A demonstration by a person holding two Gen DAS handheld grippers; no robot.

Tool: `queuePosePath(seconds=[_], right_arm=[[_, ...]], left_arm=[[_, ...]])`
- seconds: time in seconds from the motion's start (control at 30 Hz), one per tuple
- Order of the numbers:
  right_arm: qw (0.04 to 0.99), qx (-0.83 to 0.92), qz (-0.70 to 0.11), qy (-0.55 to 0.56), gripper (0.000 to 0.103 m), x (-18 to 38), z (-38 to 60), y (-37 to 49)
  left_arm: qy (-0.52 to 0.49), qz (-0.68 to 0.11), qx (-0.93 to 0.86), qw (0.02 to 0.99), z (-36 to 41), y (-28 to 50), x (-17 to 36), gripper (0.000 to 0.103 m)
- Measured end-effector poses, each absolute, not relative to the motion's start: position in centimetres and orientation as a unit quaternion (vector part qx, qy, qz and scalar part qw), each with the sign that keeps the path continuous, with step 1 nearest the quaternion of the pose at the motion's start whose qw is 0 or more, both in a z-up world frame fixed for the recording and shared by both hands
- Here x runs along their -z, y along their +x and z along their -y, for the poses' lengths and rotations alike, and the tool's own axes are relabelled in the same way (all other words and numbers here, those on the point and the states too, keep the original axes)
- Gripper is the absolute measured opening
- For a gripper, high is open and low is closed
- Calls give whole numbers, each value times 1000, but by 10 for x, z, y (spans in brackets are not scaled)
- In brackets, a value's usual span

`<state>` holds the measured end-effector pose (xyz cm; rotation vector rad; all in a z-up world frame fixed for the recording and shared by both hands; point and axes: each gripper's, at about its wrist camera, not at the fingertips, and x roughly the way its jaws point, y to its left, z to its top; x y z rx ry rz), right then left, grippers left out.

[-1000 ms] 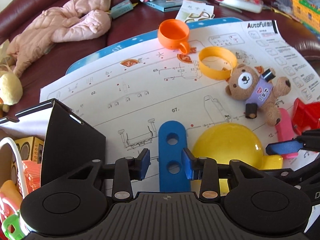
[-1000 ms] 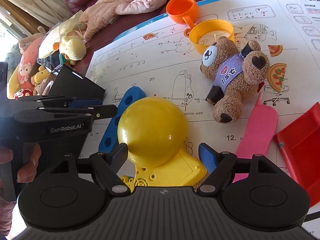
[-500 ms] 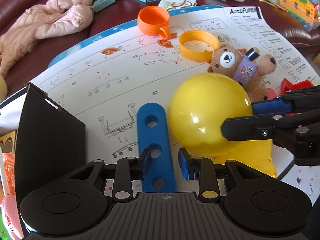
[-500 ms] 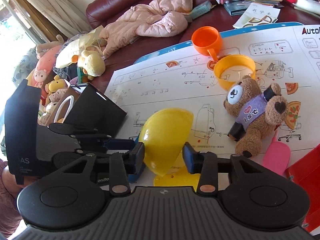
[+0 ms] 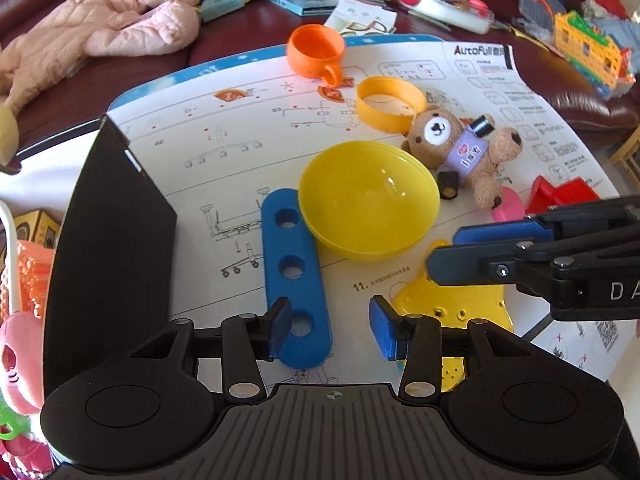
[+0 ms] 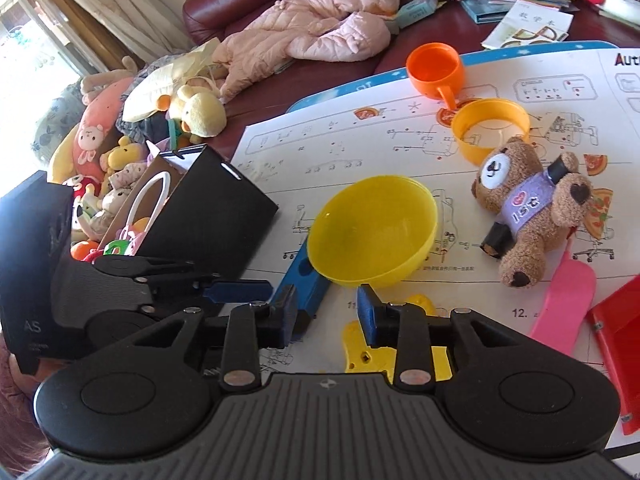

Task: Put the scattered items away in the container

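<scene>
A yellow half-sphere shell [image 5: 368, 204] [image 6: 374, 232] lies hollow side up on the printed sheet [image 5: 240, 152], partly over a blue strip with holes [image 5: 294, 272]. My left gripper [image 5: 330, 330] straddles the strip's near end. Its jaws are opening, and the right pad stands well clear of the strip. My right gripper [image 6: 328, 312] hovers just short of the shell over a yellow base piece [image 6: 384, 344]. Its jaws are opening too, with nothing between them. The black container [image 5: 112, 240] [image 6: 212, 216] stands at the left with toys inside.
A teddy bear [image 5: 460, 152], a yellow ring [image 5: 390, 104] and an orange cup [image 5: 316, 54] lie farther back on the sheet. A pink piece [image 6: 564, 304] and a red piece [image 6: 616, 328] sit at the right. Pink clothing [image 6: 312, 28] and plush toys [image 6: 192, 108] crowd the sofa.
The yellow shell sat dome up on its base. The right gripper closed on it and lifted it. Now it lies flipped, free of that gripper. The left jaws have widened.
</scene>
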<state>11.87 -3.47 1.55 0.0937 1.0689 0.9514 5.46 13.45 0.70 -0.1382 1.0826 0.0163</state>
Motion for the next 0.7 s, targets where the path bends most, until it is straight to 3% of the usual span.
queuePosePath(seconds=[0.1, 0.27, 0.53, 0.63, 0.7], right_arm=[[769, -401, -496, 35, 55, -12, 42, 122], [779, -376, -502, 21, 59, -7, 43, 127], [781, -367, -505, 10, 67, -6, 31, 142], [781, -365, -508, 15, 74, -3, 31, 146], [779, -362, -512, 17, 74, 0, 32, 148]], left_arm=[[-92, -506, -29, 857, -147, 59, -15, 68], [-107, -509, -58, 852, -154, 79, -16, 76], [-88, -530, -76, 840, -154, 114, 2, 77], [-76, -537, -73, 837, -151, 118, 9, 73], [-68, -541, -69, 835, -148, 119, 12, 51]])
